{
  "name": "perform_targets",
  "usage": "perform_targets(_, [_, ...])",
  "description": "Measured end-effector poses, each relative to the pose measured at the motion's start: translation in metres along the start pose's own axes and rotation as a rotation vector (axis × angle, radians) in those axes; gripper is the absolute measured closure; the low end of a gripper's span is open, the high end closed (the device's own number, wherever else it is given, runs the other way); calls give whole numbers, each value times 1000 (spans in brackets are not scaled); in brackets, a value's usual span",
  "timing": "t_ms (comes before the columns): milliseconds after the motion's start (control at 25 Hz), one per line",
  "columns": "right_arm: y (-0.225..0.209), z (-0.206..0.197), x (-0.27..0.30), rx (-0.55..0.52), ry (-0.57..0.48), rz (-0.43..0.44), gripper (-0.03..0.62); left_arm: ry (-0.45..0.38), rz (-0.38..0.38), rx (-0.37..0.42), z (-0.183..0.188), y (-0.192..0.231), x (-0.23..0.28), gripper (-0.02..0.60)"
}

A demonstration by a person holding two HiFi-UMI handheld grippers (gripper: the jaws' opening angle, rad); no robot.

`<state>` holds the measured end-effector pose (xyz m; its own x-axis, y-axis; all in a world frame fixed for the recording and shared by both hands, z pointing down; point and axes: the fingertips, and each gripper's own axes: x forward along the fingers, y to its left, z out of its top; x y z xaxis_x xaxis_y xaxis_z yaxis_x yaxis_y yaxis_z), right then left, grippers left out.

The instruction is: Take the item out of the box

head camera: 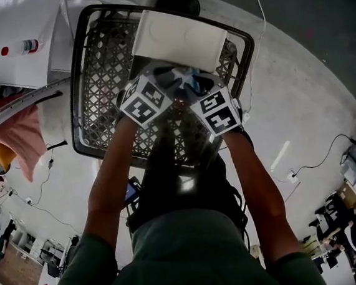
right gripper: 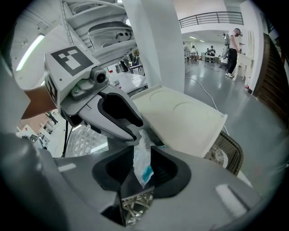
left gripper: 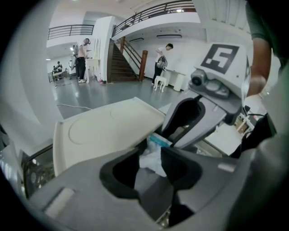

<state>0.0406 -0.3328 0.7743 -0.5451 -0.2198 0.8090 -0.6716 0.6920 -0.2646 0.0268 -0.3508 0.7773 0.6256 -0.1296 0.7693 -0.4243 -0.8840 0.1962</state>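
A white box (head camera: 178, 41) with a flat lid stands at the far end of a black lattice basket (head camera: 78, 117). Just in front of it a crumpled white and teal packet (head camera: 185, 81) hangs above the basket. Both grippers meet on it, the left gripper (head camera: 171, 86) from the left and the right gripper (head camera: 196, 88) from the right. In the left gripper view the packet (left gripper: 156, 146) lies between the spread jaws of the left gripper (left gripper: 151, 159), beside the box lid (left gripper: 104, 131). The right gripper (right gripper: 143, 166) also stands open around the packet (right gripper: 142, 151).
A bottle with a red cap (head camera: 21, 47) lies on a white surface at the upper left. A pink cloth (head camera: 24, 141) hangs left of the basket. Cables (head camera: 317, 160) run over the pale floor. People (left gripper: 81, 61) stand far off near a staircase (left gripper: 128, 61).
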Motion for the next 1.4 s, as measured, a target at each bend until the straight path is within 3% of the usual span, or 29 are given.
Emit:
perform_targets(440, [-11,-14,23,-93,103,-70,481,67,-62,52,-17,-2,28,436])
perform_targets(840, [-8,-24,37,-208,197,-120,539,69,-32,48,-23,-1,39,468])
perform_targets(960, [-8,-24,38,-219,203,-124,585,65,-13,39,-24,2,39,525])
perform_targets(1400, [-10,-16,27,-165,142,-106,589,55,15,45,-18,-3,28,563])
